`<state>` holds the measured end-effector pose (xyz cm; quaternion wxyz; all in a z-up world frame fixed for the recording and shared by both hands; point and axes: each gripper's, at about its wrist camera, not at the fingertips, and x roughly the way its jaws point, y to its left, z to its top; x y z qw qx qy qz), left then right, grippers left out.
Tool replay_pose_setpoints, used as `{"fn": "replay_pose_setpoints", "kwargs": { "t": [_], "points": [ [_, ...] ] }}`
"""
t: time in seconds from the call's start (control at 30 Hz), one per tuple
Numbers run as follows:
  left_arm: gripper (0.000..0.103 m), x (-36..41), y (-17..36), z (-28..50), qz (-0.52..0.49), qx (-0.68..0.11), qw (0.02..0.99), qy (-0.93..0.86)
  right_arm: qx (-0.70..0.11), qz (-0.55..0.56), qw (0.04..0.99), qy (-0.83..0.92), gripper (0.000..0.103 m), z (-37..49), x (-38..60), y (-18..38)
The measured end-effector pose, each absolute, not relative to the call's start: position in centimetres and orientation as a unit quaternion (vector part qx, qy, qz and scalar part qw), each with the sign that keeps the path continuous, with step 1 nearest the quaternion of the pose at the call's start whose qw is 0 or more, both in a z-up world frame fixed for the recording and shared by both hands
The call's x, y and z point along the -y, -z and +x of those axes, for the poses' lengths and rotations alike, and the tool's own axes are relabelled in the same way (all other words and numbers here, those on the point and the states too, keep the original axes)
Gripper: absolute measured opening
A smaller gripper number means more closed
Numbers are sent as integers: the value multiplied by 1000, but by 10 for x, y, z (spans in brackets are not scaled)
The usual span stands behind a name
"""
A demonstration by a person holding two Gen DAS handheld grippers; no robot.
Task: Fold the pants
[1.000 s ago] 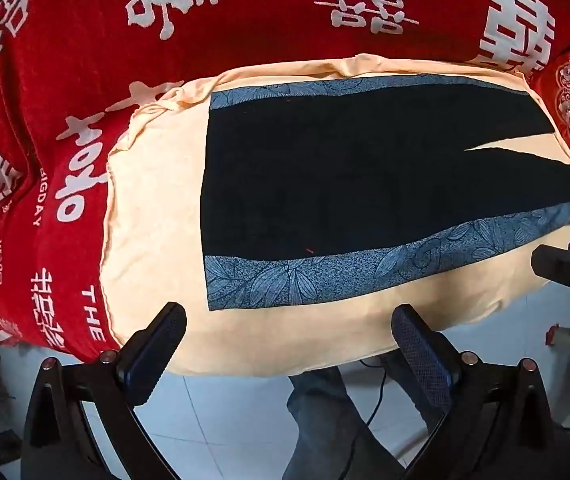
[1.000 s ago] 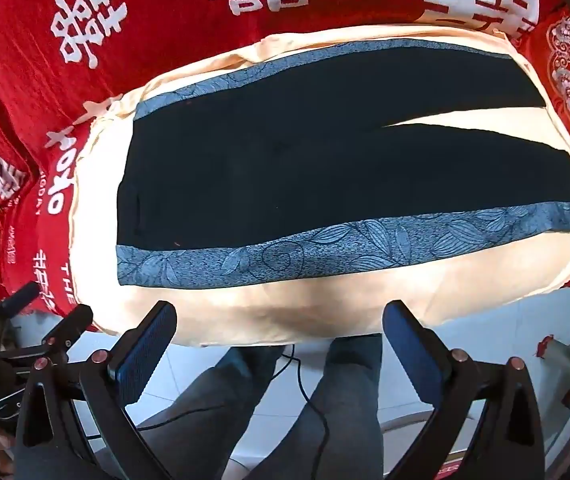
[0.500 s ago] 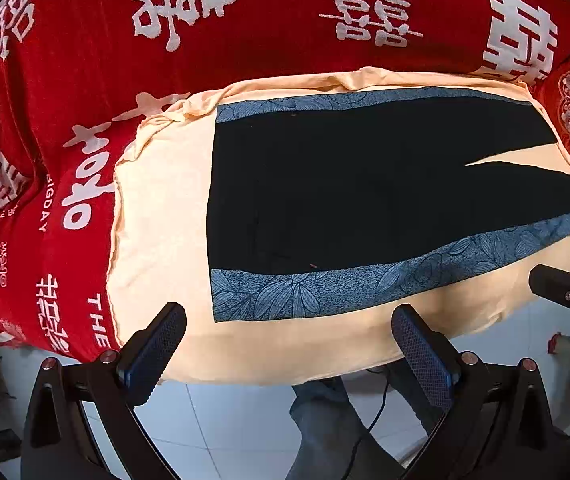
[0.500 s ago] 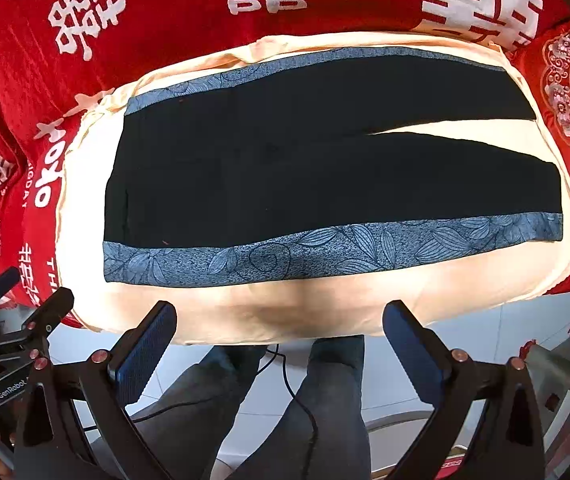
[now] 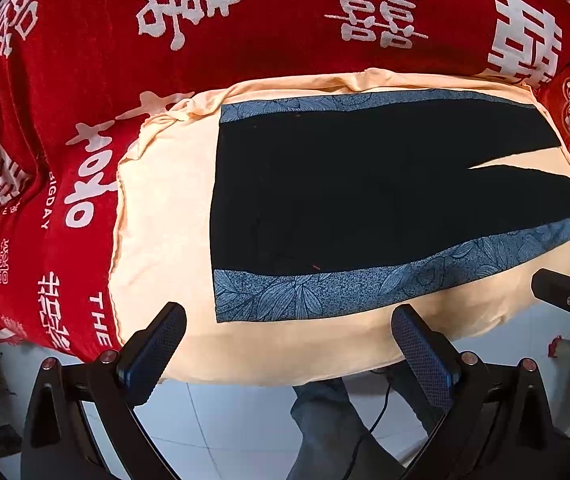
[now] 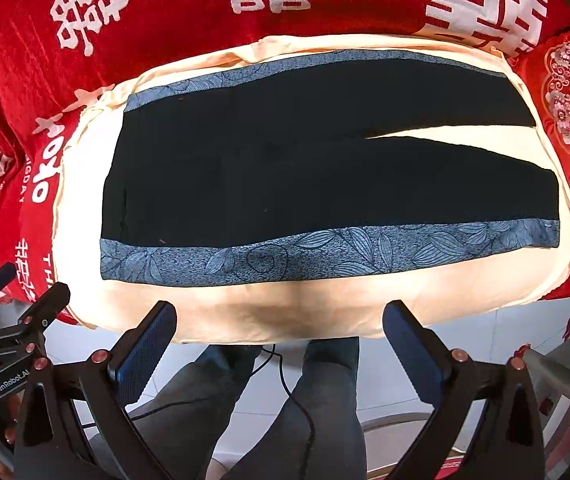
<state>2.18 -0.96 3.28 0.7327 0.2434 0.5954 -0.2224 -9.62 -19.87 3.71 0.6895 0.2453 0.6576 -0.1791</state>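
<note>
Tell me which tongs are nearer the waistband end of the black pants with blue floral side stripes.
Left. The left tongs hover by the black pants' waistband corner; the right tongs hover open mid-length.

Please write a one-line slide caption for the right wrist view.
Open right gripper above black pants spread flat on a peach cloth.

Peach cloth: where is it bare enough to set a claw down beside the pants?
The peach cloth is bare left of the pants waistband, along the near edge below the blue leaf band, and in the wedge between the legs. The far edge leaves only a thin strip.
</note>
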Motion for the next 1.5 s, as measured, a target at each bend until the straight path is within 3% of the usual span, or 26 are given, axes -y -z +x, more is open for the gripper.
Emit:
{"fn": "replay_pose_setpoints", "kwargs": {
  "t": [1.5],
  "points": [
    [103, 15, -40, 19, 246, -586, 743, 212, -663, 223, 693, 174, 103, -94, 200, -42]
  ]
}}
